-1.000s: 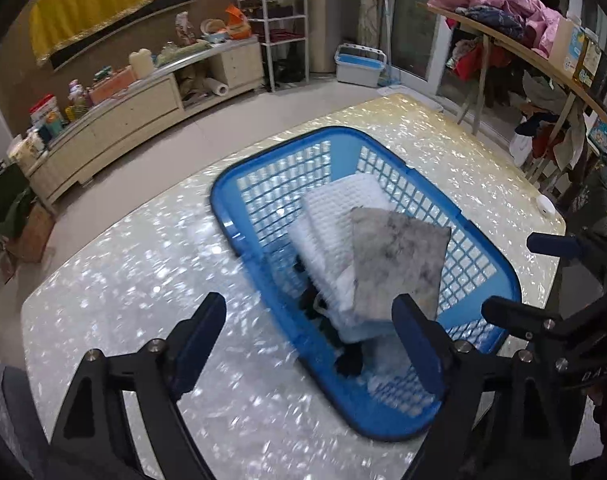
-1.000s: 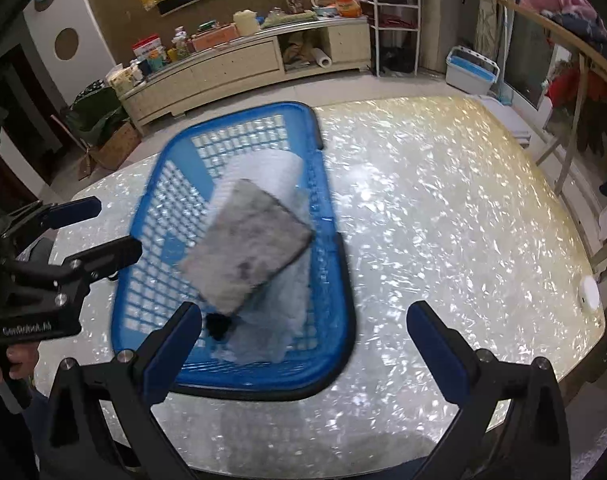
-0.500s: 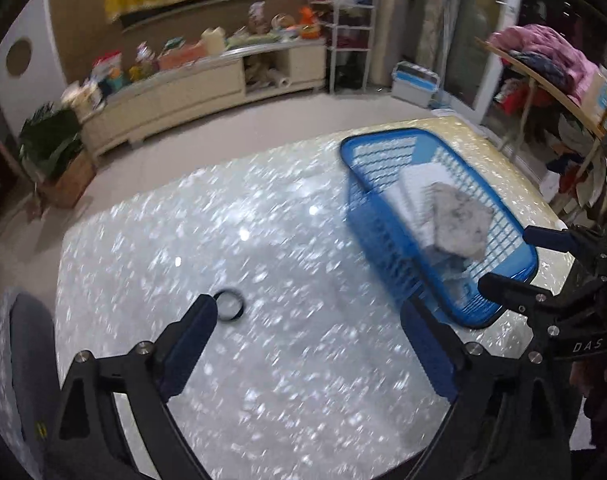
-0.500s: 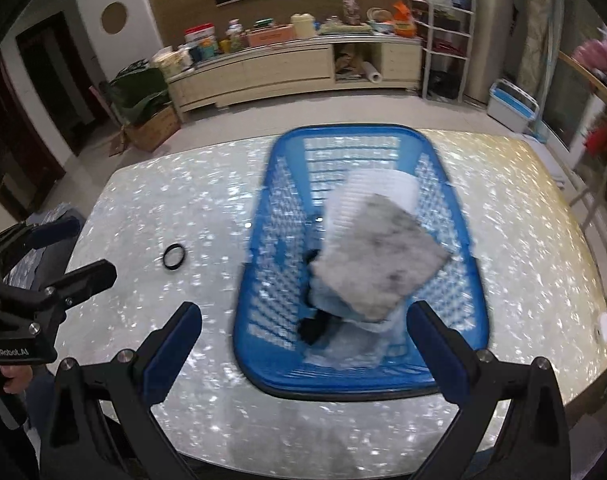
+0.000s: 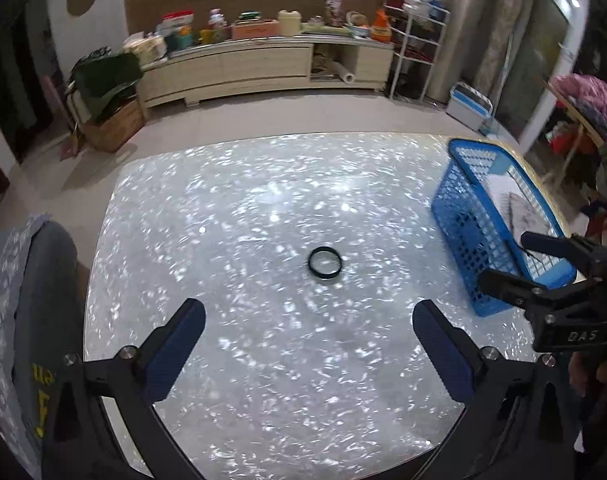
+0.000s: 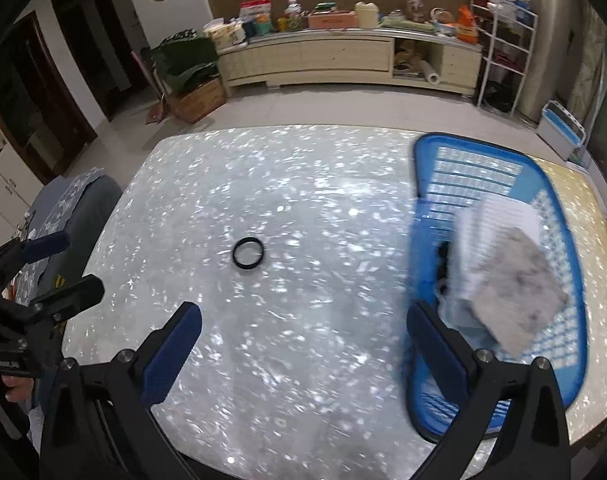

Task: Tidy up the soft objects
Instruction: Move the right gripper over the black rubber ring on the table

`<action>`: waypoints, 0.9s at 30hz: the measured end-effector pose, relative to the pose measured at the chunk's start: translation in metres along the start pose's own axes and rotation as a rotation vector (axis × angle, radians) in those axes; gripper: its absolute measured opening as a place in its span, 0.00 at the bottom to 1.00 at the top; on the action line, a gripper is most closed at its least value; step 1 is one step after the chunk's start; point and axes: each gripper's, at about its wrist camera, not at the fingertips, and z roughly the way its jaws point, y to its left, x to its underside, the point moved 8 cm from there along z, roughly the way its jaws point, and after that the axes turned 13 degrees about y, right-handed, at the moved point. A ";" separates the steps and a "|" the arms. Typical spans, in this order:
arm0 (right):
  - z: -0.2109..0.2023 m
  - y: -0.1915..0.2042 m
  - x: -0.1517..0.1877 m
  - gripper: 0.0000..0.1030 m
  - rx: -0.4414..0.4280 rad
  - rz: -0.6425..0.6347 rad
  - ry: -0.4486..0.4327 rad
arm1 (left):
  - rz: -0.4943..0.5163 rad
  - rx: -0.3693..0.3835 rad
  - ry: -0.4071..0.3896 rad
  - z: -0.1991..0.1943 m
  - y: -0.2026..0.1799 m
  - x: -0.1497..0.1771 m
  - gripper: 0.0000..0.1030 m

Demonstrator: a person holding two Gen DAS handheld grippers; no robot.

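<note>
A rectangular blue plastic lattice basket (image 6: pixel 559 208) is set at the right of the glossy, speckled stone-look table (image 6: pixel 303 320). Folded cloths are stacked inside, a mottled grey one (image 6: pixel 515 284) uppermost. A black ring (image 5: pixel 324 263) lies mid-table. The left gripper (image 5: pixel 309 356) is opening, nothing between its blue pads; the right gripper (image 6: pixel 303 354) is spread wide, empty.

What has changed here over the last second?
Both grippers swung left, away from the blue basket, toward a black ring on the table. The left gripper is opening wider, empty. The folded cloths stayed in the basket.
</note>
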 end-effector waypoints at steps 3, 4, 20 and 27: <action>0.017 0.016 -0.008 1.00 -0.012 -0.027 0.029 | -0.041 0.006 0.009 0.005 0.024 0.005 1.00; 0.024 0.023 -0.011 1.00 -0.015 -0.037 0.040 | -0.051 -0.003 0.014 0.007 0.032 0.006 1.00; 0.118 0.067 -0.034 1.00 -0.010 -0.106 0.181 | -0.101 -0.017 0.123 0.079 0.095 0.012 1.00; 0.156 0.069 -0.050 1.00 -0.004 -0.110 0.217 | -0.083 -0.018 0.138 0.107 0.103 0.000 1.00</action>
